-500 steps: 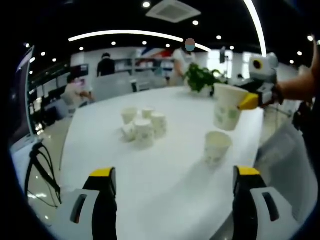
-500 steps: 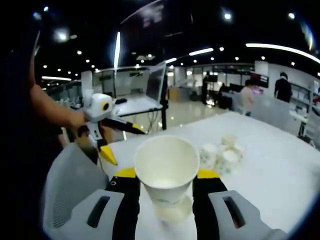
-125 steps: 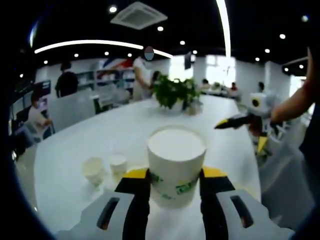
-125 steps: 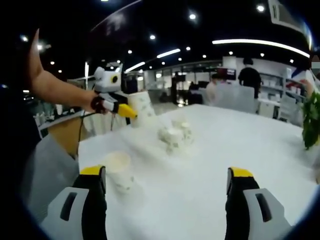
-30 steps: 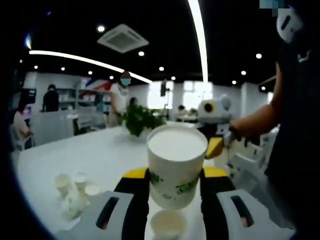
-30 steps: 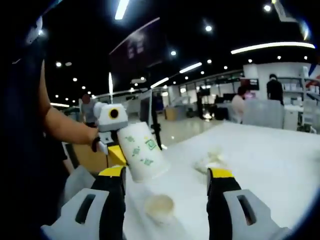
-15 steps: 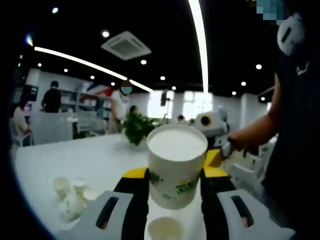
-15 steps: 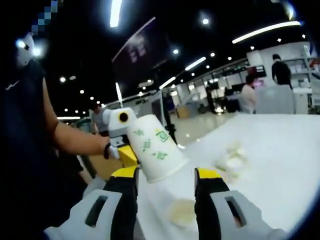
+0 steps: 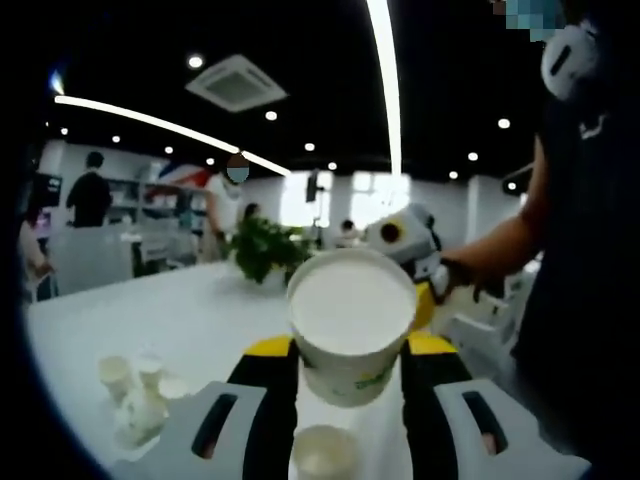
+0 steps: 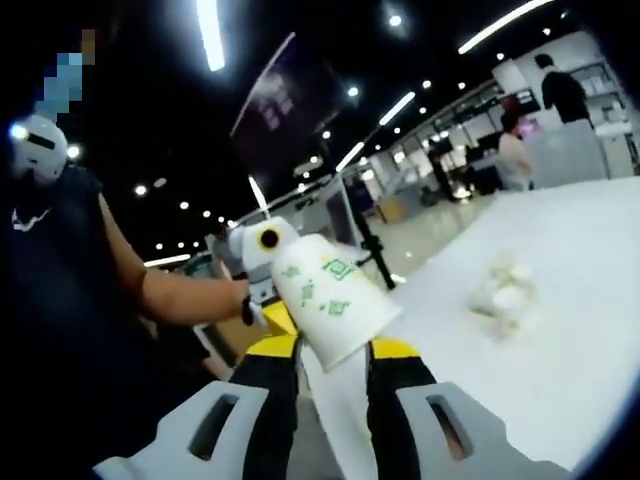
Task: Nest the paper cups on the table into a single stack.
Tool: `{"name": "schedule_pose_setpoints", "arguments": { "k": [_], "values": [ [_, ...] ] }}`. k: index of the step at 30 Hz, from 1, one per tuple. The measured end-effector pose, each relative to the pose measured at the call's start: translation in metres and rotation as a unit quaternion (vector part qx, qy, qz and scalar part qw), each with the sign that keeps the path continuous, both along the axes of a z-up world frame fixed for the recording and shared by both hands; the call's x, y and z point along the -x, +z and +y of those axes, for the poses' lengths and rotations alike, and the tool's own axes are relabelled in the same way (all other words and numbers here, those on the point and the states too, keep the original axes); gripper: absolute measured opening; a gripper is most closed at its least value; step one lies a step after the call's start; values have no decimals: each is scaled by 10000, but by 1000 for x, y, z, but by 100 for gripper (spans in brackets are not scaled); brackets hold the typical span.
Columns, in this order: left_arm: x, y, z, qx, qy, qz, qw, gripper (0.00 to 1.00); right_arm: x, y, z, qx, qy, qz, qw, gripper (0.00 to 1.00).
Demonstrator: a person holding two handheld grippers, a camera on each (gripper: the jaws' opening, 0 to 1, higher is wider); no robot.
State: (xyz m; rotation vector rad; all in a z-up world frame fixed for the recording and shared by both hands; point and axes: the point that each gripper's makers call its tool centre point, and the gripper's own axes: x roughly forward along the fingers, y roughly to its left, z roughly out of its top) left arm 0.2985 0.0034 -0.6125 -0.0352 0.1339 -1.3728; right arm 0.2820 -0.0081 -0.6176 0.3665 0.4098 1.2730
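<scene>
Your left hand-held gripper (image 9: 350, 365) is clamped on a paper cup (image 9: 351, 320), mouth toward its camera, and it holds this cup in the air above a second cup (image 9: 323, 452) that stands on the white surface (image 9: 150, 320) directly below. In the right gripper view the same held cup (image 10: 335, 295) is tilted, with green print on its wall, and the left hand-held gripper (image 10: 262, 262) grips it from the side near the rim.

Your right hand-held gripper (image 10: 335, 375) has its jaws drawn close together around the lower cup (image 10: 340, 410), whose white wall rises between them. I judge that it steadies this cup as the base of the stack, but I cannot tell if the pads really press on it.

The held cup is not yet nested; its bottom is near the mouth of the lower cup, but the two seem to be apart. So the present nesting is in its last approach, not finished.

A cluster of loose cups (image 9: 135, 395) waits on the surface to the left, well apart from the stack; it is also in the right gripper view (image 10: 508, 290). There seem to be about four, though they are blurred. I think a large part of the task is left.
</scene>
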Motion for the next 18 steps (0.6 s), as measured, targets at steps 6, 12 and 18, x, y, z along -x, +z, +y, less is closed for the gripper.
{"name": "schedule_pose_setpoints", "arguments": {
  "k": [6, 12, 18],
  "values": [
    [1, 0, 1, -22, -57, 0, 10000, 40, 6, 7, 3, -177, 181, 182, 9995, 14],
    [0, 0, 3, -7, -46, 26, 10000, 40, 8, 17, 4, -442, 286, 250, 9983, 7],
    [-2, -1, 5, 28, 18, 123, 9999, 40, 13, 27, 7, -538, 399, 116, 9977, 2]
  ]
}}
